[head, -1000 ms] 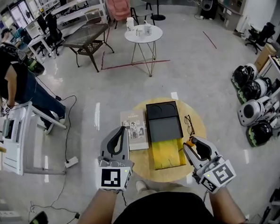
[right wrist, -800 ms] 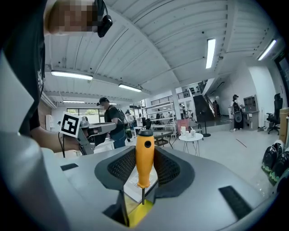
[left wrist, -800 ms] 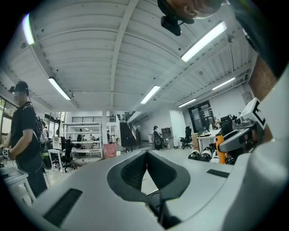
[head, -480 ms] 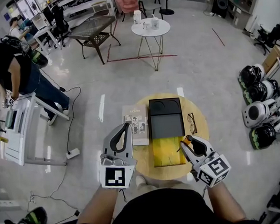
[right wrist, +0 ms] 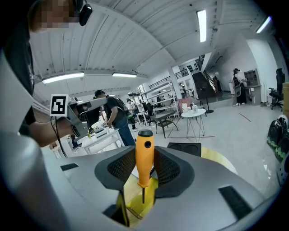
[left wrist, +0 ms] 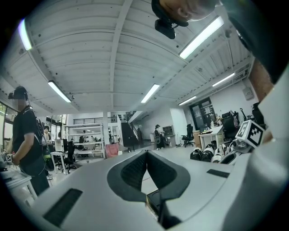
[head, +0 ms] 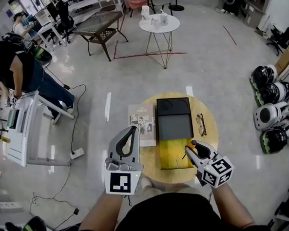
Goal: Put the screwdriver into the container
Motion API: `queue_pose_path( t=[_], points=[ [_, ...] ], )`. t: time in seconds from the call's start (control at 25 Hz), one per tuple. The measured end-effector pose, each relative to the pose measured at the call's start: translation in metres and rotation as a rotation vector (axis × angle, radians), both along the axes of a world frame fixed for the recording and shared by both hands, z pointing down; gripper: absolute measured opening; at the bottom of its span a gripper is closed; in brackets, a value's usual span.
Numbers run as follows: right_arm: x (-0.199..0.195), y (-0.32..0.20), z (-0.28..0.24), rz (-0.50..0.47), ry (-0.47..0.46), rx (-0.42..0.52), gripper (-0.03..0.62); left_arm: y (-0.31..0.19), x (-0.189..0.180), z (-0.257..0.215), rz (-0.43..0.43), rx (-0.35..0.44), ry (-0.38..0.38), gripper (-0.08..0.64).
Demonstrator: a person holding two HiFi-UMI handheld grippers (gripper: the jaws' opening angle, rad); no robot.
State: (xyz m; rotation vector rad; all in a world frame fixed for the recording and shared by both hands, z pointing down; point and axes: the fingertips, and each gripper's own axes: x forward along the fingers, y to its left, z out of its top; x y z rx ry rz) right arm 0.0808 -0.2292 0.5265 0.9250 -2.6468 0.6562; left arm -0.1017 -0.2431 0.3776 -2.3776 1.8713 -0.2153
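Head view steeply down; gripper views low, upward-tilted; right, head share round table [head: 210, 143].

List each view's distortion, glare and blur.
Head view: fisheye curves the room's edges, and light streaks glare on the glossy floor. Left gripper view: black round vignette, bright ceiling lights, the left gripper looms soft. Right gripper view: same vignette; the screwdriver is sharp; mosaic patch upper left.

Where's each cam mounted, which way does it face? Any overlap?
Head view: on the person's head, steeply down at round table; shows forearms, left tool, right tool.
Left gripper view: on left tool, tilted up toward ceiling; its shut jaws show.
Right gripper view: on right tool, across the room; jaws clamp the screwdriver.
Shared by head and right gripper views: yellow container, black tray.
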Motion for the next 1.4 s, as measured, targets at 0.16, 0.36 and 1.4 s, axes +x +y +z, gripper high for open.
queue_pose_path(
  t=[0.16,0.36,1.4],
  points=[
    [0.001,-0.002,0.019,0.017,0.002,-0.05,0.138,0.0,0.003,0.004,0.011,-0.011,-0.002,0.017],
    [0.0,-0.005,0.047,0.034,0.012,-0.1,0.138,-0.001,0.0,0.006,0.009,-0.013,0.004,0.017],
    [0.005,-0.01,0.19,0.07,0.113,-0.409,0.135,0.004,-0.02,0.007,-0.038,-0.027,-0.021,0.017]
  ],
)
